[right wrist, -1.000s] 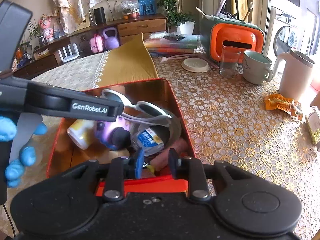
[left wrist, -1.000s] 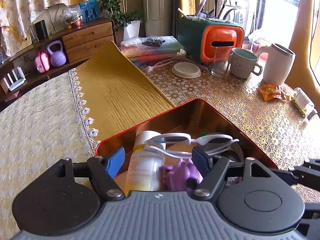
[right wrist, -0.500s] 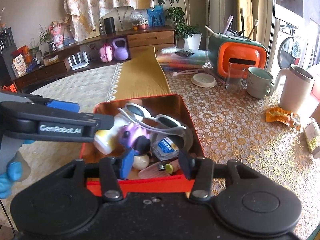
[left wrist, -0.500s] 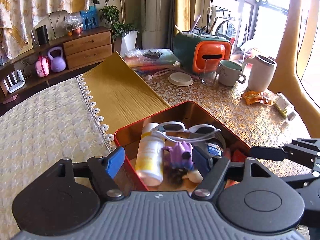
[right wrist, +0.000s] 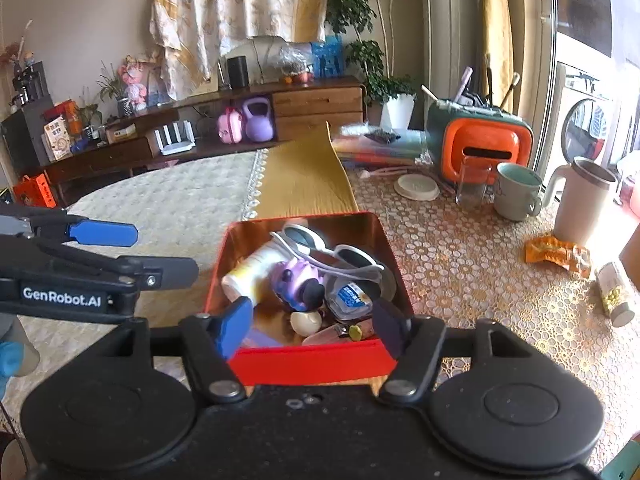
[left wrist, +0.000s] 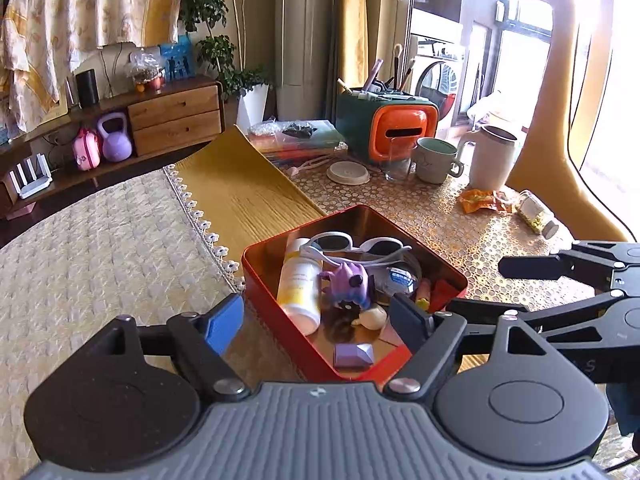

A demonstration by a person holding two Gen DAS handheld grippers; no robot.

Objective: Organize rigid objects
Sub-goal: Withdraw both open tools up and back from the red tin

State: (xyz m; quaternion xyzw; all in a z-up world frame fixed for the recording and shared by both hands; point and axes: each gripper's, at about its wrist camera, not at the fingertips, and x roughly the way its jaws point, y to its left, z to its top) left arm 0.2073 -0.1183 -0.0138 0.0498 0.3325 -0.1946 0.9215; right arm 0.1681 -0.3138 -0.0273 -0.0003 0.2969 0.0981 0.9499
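A red tin box sits on the table, filled with white sunglasses, a white and yellow bottle, a purple toy, a small tub and other small items. My left gripper is open and empty, above the box's near left corner. My right gripper is open and empty, just before the box's near wall. Each gripper shows in the other's view, the left and the right.
At the back stand an orange and green holder, a glass, a green mug, a white jug and a round lid. A snack packet and a small jar lie right. A yellow cloth lies left.
Both grippers have pulled back and up from the box. The right gripper has gone from nearly shut to open. The box's contents have stayed in place.
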